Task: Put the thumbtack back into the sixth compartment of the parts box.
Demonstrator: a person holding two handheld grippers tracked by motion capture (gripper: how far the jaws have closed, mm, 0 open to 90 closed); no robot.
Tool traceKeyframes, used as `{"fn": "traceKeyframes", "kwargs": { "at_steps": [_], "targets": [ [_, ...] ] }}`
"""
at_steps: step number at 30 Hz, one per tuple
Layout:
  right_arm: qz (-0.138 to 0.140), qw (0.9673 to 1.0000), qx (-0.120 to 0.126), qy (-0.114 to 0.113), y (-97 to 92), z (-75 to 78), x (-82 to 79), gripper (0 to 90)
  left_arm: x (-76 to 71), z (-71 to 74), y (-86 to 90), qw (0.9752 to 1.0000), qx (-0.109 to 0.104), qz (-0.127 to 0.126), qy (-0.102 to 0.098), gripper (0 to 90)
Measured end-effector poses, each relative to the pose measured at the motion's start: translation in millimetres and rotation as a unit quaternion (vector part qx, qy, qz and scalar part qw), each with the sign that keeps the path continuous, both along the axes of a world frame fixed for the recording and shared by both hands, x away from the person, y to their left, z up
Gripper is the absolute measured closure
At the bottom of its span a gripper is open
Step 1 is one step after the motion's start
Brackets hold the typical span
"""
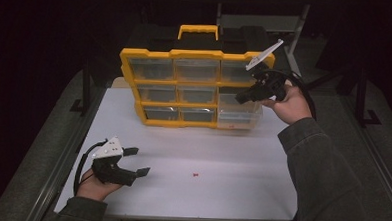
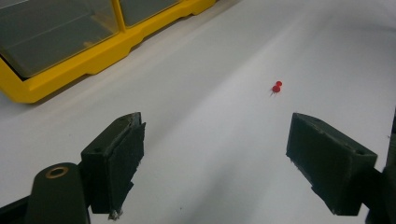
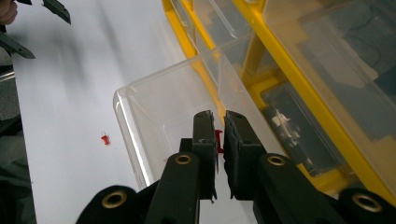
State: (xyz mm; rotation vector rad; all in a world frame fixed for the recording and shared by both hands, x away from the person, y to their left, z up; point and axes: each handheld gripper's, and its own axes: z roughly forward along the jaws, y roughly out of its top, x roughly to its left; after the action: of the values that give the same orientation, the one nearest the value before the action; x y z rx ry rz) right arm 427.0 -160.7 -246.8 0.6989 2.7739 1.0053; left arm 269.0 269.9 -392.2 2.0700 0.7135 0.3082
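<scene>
white table [image 1: 240,192] | right gripper [image 3: 219,122] jaws pinch small red pushpin [image 3: 218,140] | left gripper [image 2: 215,154] jaws apart

Handheld gripper pair and operator's clothing

Left gripper [image 1: 137,161]: matt black moulded body, topped by a pale grey three-cornered plate dotted with small dark holes; a black cable is looped from its rear; two blocky black jaws are faced with rough dark pads, and a brass-ringed pivot is seen at one jaw arm. Right gripper [image 1: 241,98]: the same black body, a grey plate on top, a thick black cable trailing; brass-ringed pivots are set along its jaw arms. Dark olive-grey fabric sleeves are worn on both forearms.
</scene>
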Motion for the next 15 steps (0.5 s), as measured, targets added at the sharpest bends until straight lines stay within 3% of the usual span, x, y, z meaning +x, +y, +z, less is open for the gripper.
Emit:
{"fn": "traceKeyframes", "kwargs": {
  "at_steps": [15],
  "targets": [
    [0.008, 0.9999, -0.004, 0.006, -1.8, -16.4, 2.3, 81.7, 0.6, -0.7, 0.8, 1.0000, 0.004, 0.000, 0.003, 18.7]
  ]
}}
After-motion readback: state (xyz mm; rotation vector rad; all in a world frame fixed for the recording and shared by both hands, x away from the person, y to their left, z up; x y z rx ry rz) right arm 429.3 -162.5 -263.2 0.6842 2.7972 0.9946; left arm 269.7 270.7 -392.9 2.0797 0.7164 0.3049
